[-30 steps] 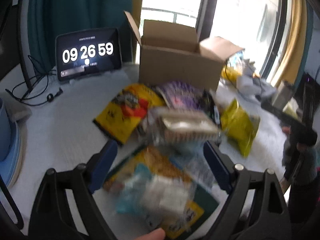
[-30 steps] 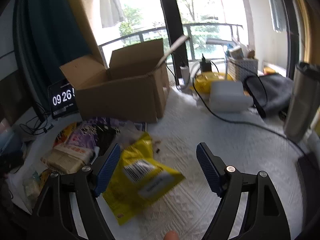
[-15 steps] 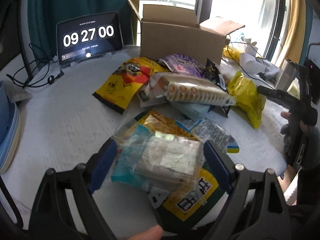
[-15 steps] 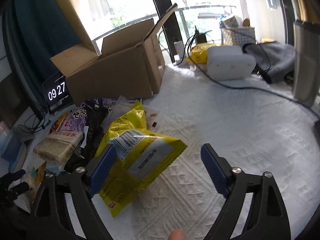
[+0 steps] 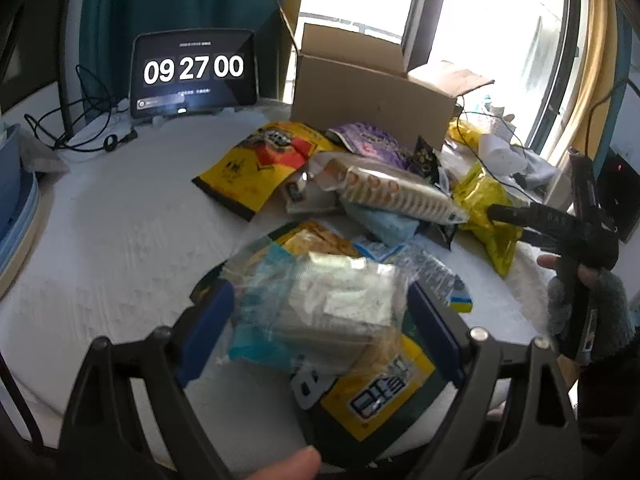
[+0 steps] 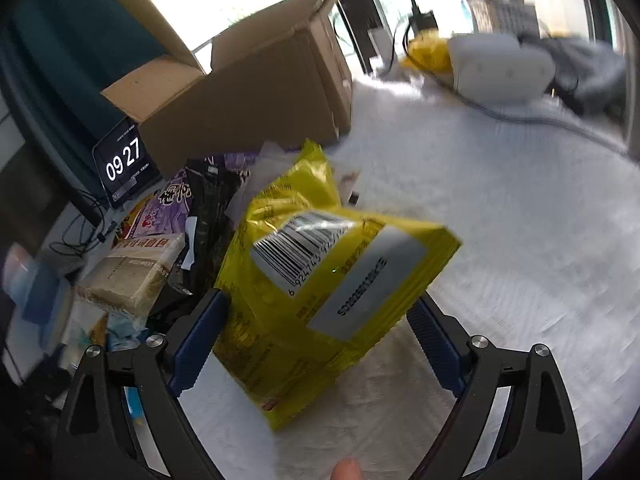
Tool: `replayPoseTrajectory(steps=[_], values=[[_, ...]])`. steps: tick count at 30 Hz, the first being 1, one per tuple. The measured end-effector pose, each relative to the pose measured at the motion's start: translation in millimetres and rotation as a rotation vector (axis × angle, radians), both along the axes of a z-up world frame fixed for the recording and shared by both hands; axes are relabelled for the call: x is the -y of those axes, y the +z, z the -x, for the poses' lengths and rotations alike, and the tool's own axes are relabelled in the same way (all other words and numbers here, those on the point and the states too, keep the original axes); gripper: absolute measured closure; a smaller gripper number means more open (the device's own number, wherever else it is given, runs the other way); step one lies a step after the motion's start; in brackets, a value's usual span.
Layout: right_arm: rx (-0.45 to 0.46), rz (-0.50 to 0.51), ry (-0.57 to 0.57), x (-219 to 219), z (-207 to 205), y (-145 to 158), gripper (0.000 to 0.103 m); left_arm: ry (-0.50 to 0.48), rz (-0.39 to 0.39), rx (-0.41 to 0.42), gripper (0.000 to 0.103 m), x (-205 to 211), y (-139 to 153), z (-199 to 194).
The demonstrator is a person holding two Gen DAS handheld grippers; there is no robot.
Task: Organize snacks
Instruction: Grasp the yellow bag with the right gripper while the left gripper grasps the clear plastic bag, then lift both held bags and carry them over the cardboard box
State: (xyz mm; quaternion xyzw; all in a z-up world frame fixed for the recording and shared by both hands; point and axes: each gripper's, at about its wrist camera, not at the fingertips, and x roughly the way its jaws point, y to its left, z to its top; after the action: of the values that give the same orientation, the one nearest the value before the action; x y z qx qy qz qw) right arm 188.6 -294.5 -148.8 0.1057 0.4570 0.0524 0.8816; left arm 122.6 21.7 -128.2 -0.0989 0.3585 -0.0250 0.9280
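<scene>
**Two grippers over a heap of snacks, box waiting empty-handed**

One cardboard box, flaps up, stands at the far edge of the white tablecloth; judged the destination, since the packets lie spilled at its foot.

One clock tablet, propped left of the box; reads "09 27 00".

One yellow snack bag, barcode side up, digits beginning "6 924"; a white sticker carries a code too blurred to read. The right gripper has it between the jaws, which have just widened; the pads do not press it, so it looks about to be taken.

One clear-wrapped packet, lying atop a green-and-yellow bag with large Chinese characters. The left gripper straddles it, jaws wide apart, not clamped.

One beige bread pack, printed "WHOLEWHEAT".
</scene>
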Motion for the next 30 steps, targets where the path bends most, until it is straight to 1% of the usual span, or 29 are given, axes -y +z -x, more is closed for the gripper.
replayPoseTrajectory(steps=[2, 4, 6, 7, 8, 9, 10, 11, 12, 14, 17, 22, 26, 30], values=[[-0.001, -0.002, -0.007, -1.2, -0.3, -1.2, 0.012, 0.001, 0.008, 0.018, 0.014, -0.9, -2.9, 0.2], [0.013, 0.001, -0.001, -4.6, 0.5, -0.1, 0.020, -0.004, 0.002, 0.030, 0.014, -0.6, -4.7, -1.3], [0.019, -0.003, 0.014, -8.6, 1.2, -0.2, 0.032, -0.021, -0.048, 0.015, 0.013, 4.6, -7.4, -5.2], [0.029, -0.003, 0.016, -10.2, 2.1, 0.4, 0.034, -0.031, -0.079, 0.006, 0.013, 8.4, -8.8, -6.6], [0.038, 0.006, 0.015, -12.3, 2.9, 0.7, 0.038, -0.037, -0.103, 0.003, 0.014, 11.3, -9.9, -7.3], [0.057, 0.009, 0.011, -13.7, 4.2, 1.4, 0.045, -0.043, -0.123, 0.003, 0.014, 13.4, -10.9, -7.5], [0.071, 0.003, 0.009, -14.3, 5.9, 2.7, 0.047, -0.048, -0.130, 0.001, 0.016, 14.1, -11.1, -7.5], [0.079, 0.000, 0.003, -13.9, 7.5, 4.8, 0.050, -0.050, -0.125, 0.003, 0.021, 13.4, -10.5, -7.3], [0.086, 0.002, 0.001, -13.6, 9.4, 6.6, 0.052, -0.055, -0.110, 0.008, 0.023, 11.2, -8.0, -6.9], [0.104, 0.003, -0.003, -12.6, 11.7, 11.2, 0.053, -0.061, -0.094, 0.009, 0.032, 7.9, -4.9, -7.1], [0.148, 0.006, -0.006, -11.1, 16.6, 24.7, 0.055, -0.065, -0.082, 0.017, 0.036, 6.3, 1.9, -6.4], [0.215, 0.015, -0.009, -7.3, 25.2, 53.3, 0.055, -0.072, -0.058, 0.049, 0.038, 4.9, 18.6, -7.5], [0.256, 0.013, -0.009, -5.0, 24.3, 73.3, 0.055, -0.071, -0.036, 0.088, 0.038, -0.6, 38.6, -14.1], [0.296, 0.001, -0.002, -5.3, 20.3, 90.5, 0.055, -0.068, -0.041, 0.133, 0.038, -6.8, 57.4, -23.5]])
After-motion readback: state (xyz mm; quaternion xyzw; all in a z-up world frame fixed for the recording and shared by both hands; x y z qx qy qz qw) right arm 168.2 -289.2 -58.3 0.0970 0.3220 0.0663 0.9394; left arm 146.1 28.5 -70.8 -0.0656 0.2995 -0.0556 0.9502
